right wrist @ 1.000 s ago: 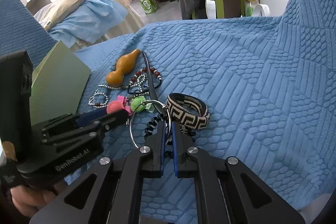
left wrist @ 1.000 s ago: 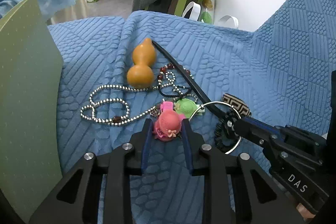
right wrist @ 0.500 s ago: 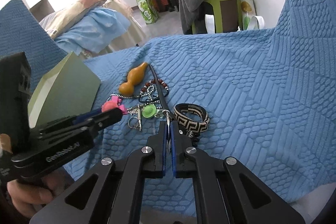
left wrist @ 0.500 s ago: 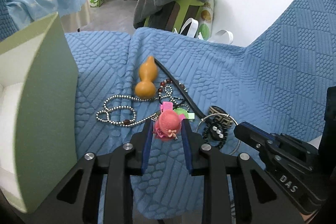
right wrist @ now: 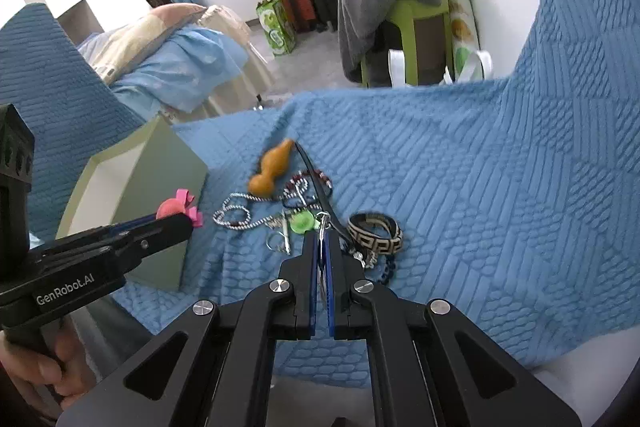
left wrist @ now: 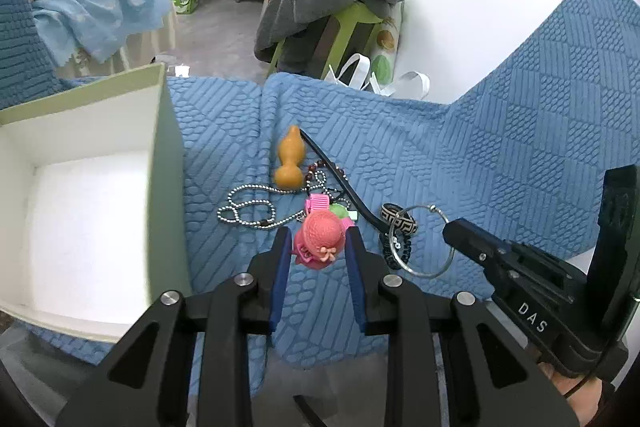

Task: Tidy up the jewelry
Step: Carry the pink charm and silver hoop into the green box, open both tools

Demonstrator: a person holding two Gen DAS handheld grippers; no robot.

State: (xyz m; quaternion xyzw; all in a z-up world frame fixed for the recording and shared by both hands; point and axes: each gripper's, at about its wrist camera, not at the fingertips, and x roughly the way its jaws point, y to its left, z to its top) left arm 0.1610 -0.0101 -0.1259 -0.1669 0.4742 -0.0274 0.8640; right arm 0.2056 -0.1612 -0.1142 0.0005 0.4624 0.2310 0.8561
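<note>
Left gripper [left wrist: 318, 247] is clamped on the pink hat clip [left wrist: 320, 237], lifted clear of the blue bedspread [left wrist: 500, 155], with the open box [left wrist: 80, 219] just to its left; the clip looks light, rigid and bulky enough that a pinch across the hat crown should hold without slip. Right gripper [right wrist: 320, 239] is closed tight on the thin metal ring [left wrist: 424, 241], raised off the cloth ahead of the patterned bracelet [right wrist: 374, 233]. The ring is probably stiff, smooth and slippery, liable to swivel in the jaws, and whether the black coil [left wrist: 394, 251] hangs from it I cannot tell.
</note>
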